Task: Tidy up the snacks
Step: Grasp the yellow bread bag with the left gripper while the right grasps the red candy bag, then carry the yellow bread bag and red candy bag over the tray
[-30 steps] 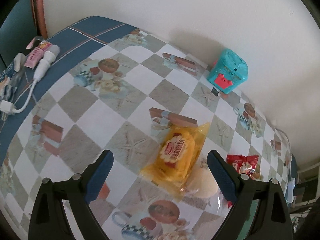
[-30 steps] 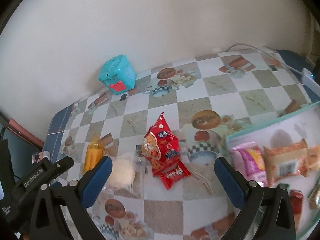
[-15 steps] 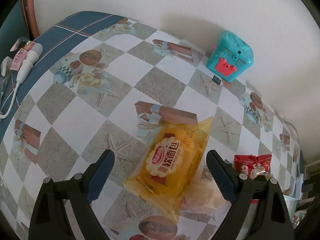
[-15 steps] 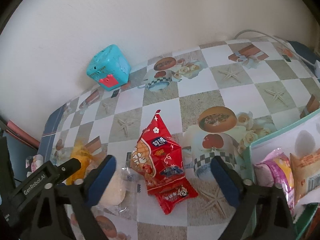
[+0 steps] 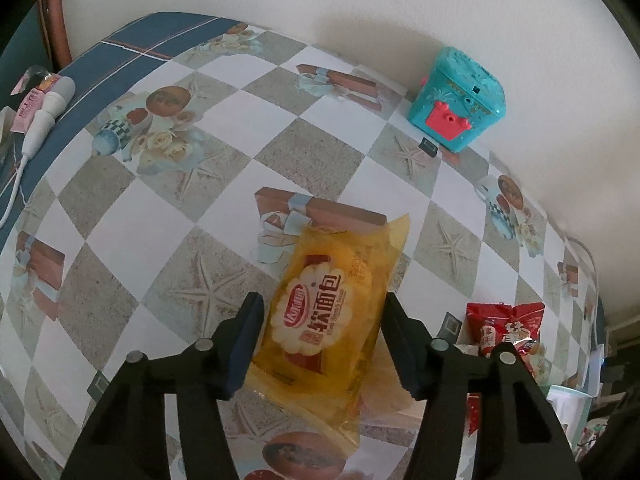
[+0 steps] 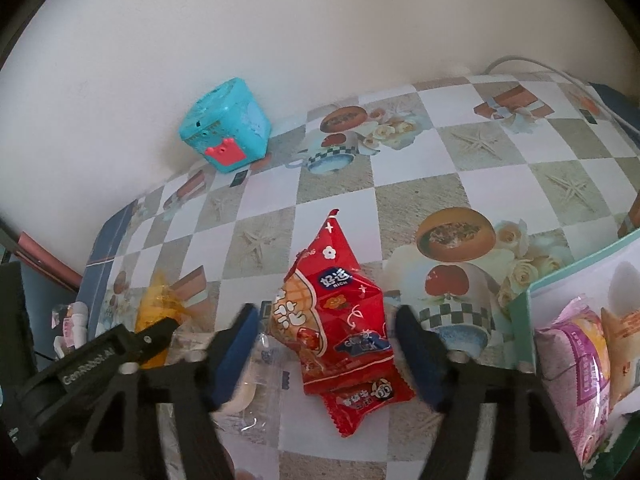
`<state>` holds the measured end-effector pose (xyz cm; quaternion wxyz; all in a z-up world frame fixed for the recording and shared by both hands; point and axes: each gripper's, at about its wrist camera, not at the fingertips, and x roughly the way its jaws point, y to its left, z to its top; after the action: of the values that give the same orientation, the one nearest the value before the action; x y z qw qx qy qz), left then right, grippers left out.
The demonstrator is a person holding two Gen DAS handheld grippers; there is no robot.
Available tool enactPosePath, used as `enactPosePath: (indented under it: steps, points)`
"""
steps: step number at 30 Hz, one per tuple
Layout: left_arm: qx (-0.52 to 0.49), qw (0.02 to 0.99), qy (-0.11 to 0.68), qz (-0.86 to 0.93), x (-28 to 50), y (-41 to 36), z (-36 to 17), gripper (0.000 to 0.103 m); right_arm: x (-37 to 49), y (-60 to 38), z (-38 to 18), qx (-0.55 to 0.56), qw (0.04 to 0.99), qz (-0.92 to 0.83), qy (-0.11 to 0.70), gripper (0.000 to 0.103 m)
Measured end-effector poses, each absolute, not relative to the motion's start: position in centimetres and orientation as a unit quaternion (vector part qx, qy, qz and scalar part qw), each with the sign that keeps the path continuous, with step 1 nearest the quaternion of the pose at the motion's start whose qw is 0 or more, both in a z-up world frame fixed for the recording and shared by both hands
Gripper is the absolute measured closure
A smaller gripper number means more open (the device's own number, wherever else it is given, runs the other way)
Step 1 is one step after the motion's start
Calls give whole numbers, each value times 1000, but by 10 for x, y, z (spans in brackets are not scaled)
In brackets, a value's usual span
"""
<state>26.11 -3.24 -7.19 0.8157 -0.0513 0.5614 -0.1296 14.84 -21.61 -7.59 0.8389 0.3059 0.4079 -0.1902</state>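
Observation:
A yellow bread packet (image 5: 332,320) lies on the checked tablecloth. My left gripper (image 5: 322,340) straddles it, jaws partly closed, blue pads close beside its two sides; contact is unclear. A red snack bag (image 6: 336,320) lies on a second small red packet (image 6: 360,404). My right gripper (image 6: 328,354) straddles the red bag, jaws partly closed, with small gaps at both sides. A clear-wrapped pale bun (image 6: 244,388) lies between the two snacks. The red bag also shows in the left wrist view (image 5: 504,328), and the yellow packet in the right wrist view (image 6: 160,304).
A teal toy box (image 5: 460,108) with a red front stands by the wall. A teal-rimmed tray (image 6: 532,300) at the right holds a pink packet (image 6: 576,376) and an orange packet (image 6: 624,344). A white plug and cable (image 5: 44,116) lie at the left edge.
Both grippers moved forward and down over their snacks, and both pairs of jaws narrowed from wide open to close around the packets.

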Motion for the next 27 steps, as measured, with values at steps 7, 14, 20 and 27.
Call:
enactPosePath:
  steps: [7,14,20,27]
  points:
    - [-57,814,563,-130,261,-30,-71,56,145,-219,-76,318,836,-189,405,47]
    - [-63,820,555,-123,257,-20,-55,58,140,-218,-67,319,836,-190,405,47]
    - [-77,829,542,-115,244,-5,-25,58,126,-218,-43,326,834,-196,399,47]
    - [-77,840,523,-120,217,11,13,58,96,-215,-5,327,833,-215,391,47]
